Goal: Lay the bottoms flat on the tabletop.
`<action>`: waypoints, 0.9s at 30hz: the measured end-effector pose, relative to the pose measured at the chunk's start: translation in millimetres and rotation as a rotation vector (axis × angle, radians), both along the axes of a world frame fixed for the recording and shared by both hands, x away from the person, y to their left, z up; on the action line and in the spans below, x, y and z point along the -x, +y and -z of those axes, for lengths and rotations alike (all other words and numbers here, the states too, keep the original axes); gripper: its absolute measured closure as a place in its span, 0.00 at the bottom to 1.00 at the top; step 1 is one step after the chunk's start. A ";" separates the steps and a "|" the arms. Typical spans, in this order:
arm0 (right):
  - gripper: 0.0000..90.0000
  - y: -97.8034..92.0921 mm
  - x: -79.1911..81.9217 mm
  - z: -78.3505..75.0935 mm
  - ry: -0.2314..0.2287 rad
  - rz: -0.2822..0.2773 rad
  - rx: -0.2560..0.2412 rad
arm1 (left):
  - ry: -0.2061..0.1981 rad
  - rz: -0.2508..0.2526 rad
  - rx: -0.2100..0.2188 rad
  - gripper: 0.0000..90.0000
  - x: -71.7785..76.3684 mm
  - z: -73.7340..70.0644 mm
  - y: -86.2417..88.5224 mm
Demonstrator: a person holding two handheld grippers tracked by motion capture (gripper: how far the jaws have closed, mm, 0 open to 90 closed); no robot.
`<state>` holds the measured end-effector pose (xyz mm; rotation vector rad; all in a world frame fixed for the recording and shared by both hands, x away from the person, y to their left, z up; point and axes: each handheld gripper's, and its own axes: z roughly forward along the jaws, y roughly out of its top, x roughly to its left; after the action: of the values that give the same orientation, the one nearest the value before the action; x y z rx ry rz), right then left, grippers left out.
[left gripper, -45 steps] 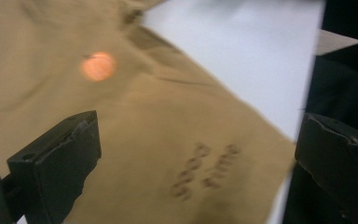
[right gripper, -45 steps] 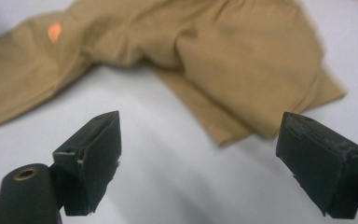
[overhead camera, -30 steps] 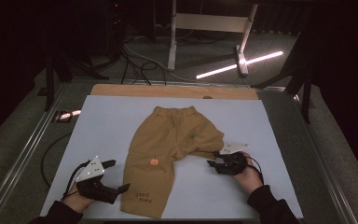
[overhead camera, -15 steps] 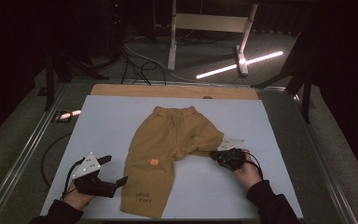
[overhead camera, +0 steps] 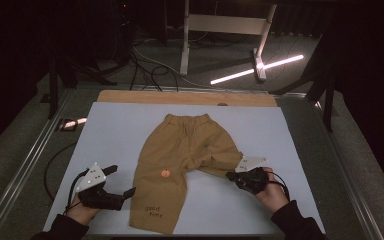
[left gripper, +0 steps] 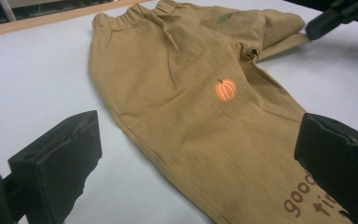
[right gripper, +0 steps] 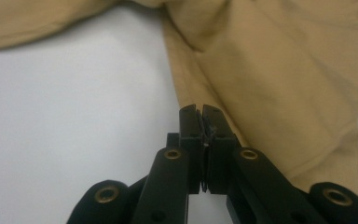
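Dark room around, with a lit strip lamp (overhead camera: pixel 257 69) on the floor beyond and cables trailing; nearer, a pale blue-white table top (overhead camera: pixel 120 130) with a wooden edge at its far side.

Counted: one pair of tan trousers (overhead camera: pixel 180 155), two legs, one orange pumpkin patch (left gripper: pixel 225 89), one brown print reading "good time" (overhead camera: pixel 152 212); two tongs, one per hand.

Left gripper (overhead camera: pixel 119 181): jaws wide apart, holding nothing, hovering just beside the hem end of the longer trouser leg. Seen along its own jaws, cloth lying between and ahead of them, pumpkin patch straight in front, waistband farther off, the printed words close by the one jaw.

Right gripper (overhead camera: pixel 231 175): jaws pressed together, at the edge of the shorter, folded trouser leg. In the right gripper view, tips (right gripper: pixel 200 114) meeting at the tan cloth's border, fabric spreading ahead and to one side, bare table to the other. Whether cloth is pinched between them, cannot tell.

Trousers flat on the table between the two tongs, waistband away from both.
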<state>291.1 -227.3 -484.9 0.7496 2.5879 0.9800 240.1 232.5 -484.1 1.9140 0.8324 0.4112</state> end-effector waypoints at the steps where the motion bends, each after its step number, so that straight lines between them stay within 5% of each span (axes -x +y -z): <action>1: 0.98 -0.4 1.0 -1.9 0.001 -0.013 -0.004 | -0.001 0.000 0.001 0.02 0.0 -0.3 0.3; 27: 0.98 5.9 88.5 -67.3 -0.074 -0.203 -0.139 | -0.011 0.006 0.006 0.02 1.4 -4.1 -1.3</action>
<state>202.6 -221.4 -417.6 0.4779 2.5905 1.2327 238.7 231.2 -480.0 1.9072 0.8198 0.4145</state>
